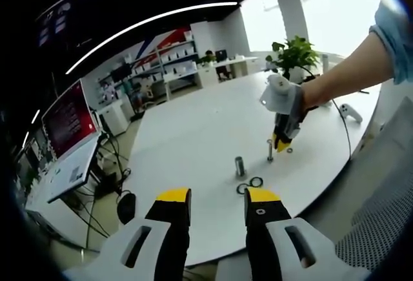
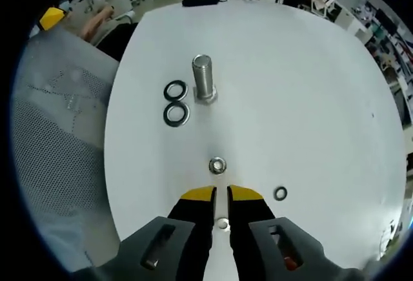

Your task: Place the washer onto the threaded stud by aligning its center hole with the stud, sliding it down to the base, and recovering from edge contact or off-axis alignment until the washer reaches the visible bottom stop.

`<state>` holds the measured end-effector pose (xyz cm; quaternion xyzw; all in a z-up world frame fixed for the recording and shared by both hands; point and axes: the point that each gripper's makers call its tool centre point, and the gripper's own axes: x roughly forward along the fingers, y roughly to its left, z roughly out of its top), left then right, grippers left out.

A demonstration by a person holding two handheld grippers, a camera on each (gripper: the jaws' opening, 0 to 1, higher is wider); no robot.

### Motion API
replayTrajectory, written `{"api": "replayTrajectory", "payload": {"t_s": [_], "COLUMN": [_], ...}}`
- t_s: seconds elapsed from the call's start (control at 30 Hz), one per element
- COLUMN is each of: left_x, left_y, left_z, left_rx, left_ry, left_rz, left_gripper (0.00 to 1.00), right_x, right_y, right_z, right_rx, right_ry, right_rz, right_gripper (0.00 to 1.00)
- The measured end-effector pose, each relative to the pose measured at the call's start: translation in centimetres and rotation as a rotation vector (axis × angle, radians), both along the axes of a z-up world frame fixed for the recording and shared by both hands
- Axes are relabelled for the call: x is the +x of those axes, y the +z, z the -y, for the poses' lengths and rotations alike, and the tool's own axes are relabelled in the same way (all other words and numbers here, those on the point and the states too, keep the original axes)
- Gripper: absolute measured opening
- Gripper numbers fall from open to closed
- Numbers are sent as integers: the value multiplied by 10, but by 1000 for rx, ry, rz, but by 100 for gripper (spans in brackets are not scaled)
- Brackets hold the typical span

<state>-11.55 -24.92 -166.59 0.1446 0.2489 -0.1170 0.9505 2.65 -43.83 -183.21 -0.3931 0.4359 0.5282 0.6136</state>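
Seen first from the left gripper view, the left gripper (image 1: 217,203) hangs off the near rim of a smooth, round white table (image 1: 193,132), its yellow-tipped black fingers (image 1: 173,197) spread apart with nothing between them. Past them a short threaded bolt (image 1: 239,165) stands upright, with two flat dark ring washers (image 1: 250,185) lying close beside it near the table edge. Farther in, the right gripper (image 1: 281,144), held by a bare forearm, points down right beside a thin upright stud (image 1: 270,150); a small washer (image 1: 289,150) lies on the far side of it. Wide bare tabletop spreads to the left. Next, from the right gripper view, the right gripper (image 2: 221,196) looks straight down, fingers (image 2: 199,195) nearly together; a small metal washer (image 2: 222,223) shows in the narrow gap, but I cannot tell whether it is gripped. Just ahead sits the stud's end (image 2: 217,165), seen from above. Another small washer (image 2: 280,194) lies to the right, the thick bolt (image 2: 203,79) and two dark washers (image 2: 175,104) beyond.
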Motion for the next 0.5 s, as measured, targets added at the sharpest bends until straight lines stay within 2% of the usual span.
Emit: {"api": "replayTrajectory", "payload": {"t_s": [0.23, 0.5], "left_x": [0, -1], "left_y": [0, -2], "left_z": [0, 1], "left_rx": [1, 6], "left_ry": [-1, -8], "left_rz": [-2, -9], "left_gripper": [30, 30], "right_x": [0, -2], "right_y": [-4, -9], "right_z": [16, 36], "right_rx": [-19, -67], "right_ry": [-27, -19], "right_rz": [-19, -20], "right_gripper": [12, 17]}}
